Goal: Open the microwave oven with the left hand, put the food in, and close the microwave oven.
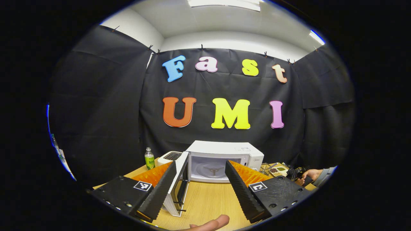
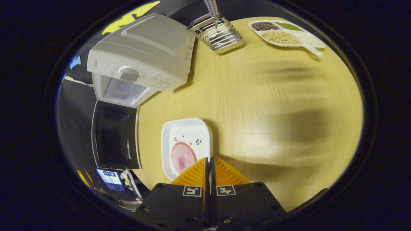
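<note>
The white microwave oven [image 1: 224, 158] stands at the table's [image 2: 257, 106] far side with its door [image 2: 115, 138] swung fully open, the square plate [image 2: 186, 146] with the round food slice [image 2: 183, 157] lies on bare wood before it, the right gripper [image 2: 210, 166] is pressed together at the plate's edge, and the left gripper [image 1: 200, 183] hangs spread, holding nothing.

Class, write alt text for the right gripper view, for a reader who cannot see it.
A hand-held gripper, fingers closed together, pinches the rim of a white square plate holding a pink slice of food on a wooden table. Beside the plate, a white microwave stands with its door swung open; a wire rack and a divided tray of beans sit farther off.
</note>
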`<action>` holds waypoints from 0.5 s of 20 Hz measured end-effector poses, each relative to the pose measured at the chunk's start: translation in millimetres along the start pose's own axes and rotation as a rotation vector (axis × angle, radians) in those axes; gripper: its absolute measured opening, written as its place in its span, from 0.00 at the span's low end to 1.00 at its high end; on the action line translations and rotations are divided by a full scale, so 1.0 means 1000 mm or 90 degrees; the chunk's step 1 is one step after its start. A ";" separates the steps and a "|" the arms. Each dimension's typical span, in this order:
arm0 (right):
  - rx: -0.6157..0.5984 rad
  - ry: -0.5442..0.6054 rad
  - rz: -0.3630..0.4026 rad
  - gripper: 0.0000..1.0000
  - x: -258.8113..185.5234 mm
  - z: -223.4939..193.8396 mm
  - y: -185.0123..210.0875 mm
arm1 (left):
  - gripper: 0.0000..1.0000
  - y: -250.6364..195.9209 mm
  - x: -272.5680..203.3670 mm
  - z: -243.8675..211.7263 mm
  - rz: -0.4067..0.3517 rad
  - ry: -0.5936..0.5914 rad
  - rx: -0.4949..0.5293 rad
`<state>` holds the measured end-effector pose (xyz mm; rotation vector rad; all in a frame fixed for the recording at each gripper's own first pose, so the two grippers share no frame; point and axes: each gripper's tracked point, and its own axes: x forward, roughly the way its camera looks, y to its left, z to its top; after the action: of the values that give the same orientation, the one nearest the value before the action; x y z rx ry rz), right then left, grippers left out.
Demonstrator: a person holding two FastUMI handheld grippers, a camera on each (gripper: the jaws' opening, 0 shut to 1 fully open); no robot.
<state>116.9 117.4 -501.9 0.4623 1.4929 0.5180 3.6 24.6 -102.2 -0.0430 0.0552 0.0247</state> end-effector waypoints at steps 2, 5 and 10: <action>0.033 -0.029 0.019 0.04 -0.002 0.000 0.009 | 0.93 0.004 -0.003 0.001 -0.009 -0.010 -0.004; 0.055 -0.076 0.049 0.00 -0.015 -0.010 0.035 | 0.94 0.013 -0.005 -0.007 -0.016 -0.010 -0.015; 0.138 -0.143 0.101 0.04 -0.011 -0.026 0.086 | 0.94 0.031 -0.008 -0.011 -0.019 -0.011 -0.027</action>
<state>87.8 179.4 -443.5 0.7880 1.3065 0.4137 -6.1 54.7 -114.4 -0.0864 0.0366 -0.0042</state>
